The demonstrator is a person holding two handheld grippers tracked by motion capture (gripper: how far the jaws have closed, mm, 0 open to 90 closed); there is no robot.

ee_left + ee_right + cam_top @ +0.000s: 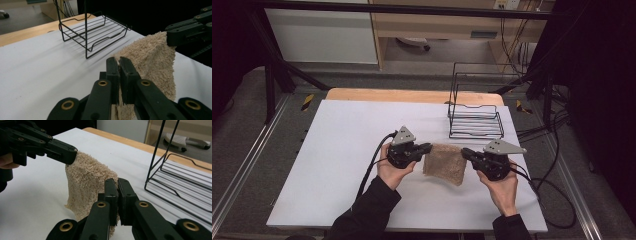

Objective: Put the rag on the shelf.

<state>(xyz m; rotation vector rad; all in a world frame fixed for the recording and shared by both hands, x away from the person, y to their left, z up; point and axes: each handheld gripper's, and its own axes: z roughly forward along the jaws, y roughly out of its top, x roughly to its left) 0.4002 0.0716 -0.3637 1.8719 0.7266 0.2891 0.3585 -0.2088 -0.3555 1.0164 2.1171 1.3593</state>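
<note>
High view, item one: beige terry cloth (444, 163) — I see it hanging between my two grippers above the white tabletop (342, 150), near the front right, its lower edge sagging toward the sheet.
Left gripper (428, 147): jaws pressed together on the cloth's left upper corner; in the left gripper view the pile bunches at the pads and drapes off to the right.
Right gripper (464, 152): jaws likewise pinching the opposite upper corner; in the right gripper view the cloth falls away behind the jaws toward the other gripper.
Black wire rack (475, 111): stands just behind the cloth on the sheet — apart from it.
Wooden table edge (412, 95): beyond the white sheet.
</note>
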